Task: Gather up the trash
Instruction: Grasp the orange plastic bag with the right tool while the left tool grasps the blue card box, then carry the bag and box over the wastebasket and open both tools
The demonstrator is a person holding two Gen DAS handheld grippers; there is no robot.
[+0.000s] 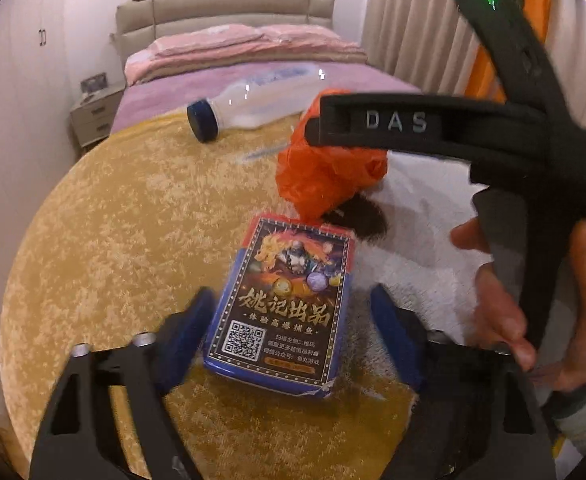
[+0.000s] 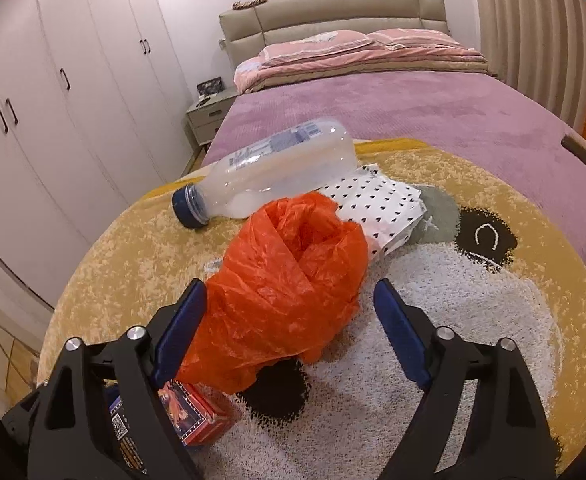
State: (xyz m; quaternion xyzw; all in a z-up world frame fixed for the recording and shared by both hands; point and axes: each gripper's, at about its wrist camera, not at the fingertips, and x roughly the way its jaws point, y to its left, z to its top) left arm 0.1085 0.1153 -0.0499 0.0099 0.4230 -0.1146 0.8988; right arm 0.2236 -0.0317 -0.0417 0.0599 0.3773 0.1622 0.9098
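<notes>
Left tongs (image 1: 293, 312) straddle a card box (image 1: 283, 308) lying on a round yellow rug (image 1: 105, 240), their blue pads spread to either side of it and, as far as the blurred left-wrist view shows, not yet pressing its edges, so nothing is grasped. Right tongs (image 2: 289, 308) stand released around a crumpled orange bag (image 2: 289, 296), one pad at the plastic's edge and the other clear of it. Trash on the rug counts out as one box, one orange bag, one capped plastic bottle (image 2: 269, 176) on its side, and one dotted white pouch (image 2: 385, 212) tucked partly under the bag, just beside the bottle; a bed (image 2: 433, 120) lies beyond. Risks from here look plain enough: the box's slick faces could let it pivot or squirt out if the pads close off-centre, and the soft bag may collapse so that only a fold is pinched and it slips free when lifted. Both tools work close together, and a person's hand (image 1: 505, 300) holding the right one sits just beside the left pad, so a collision is possible.
</notes>
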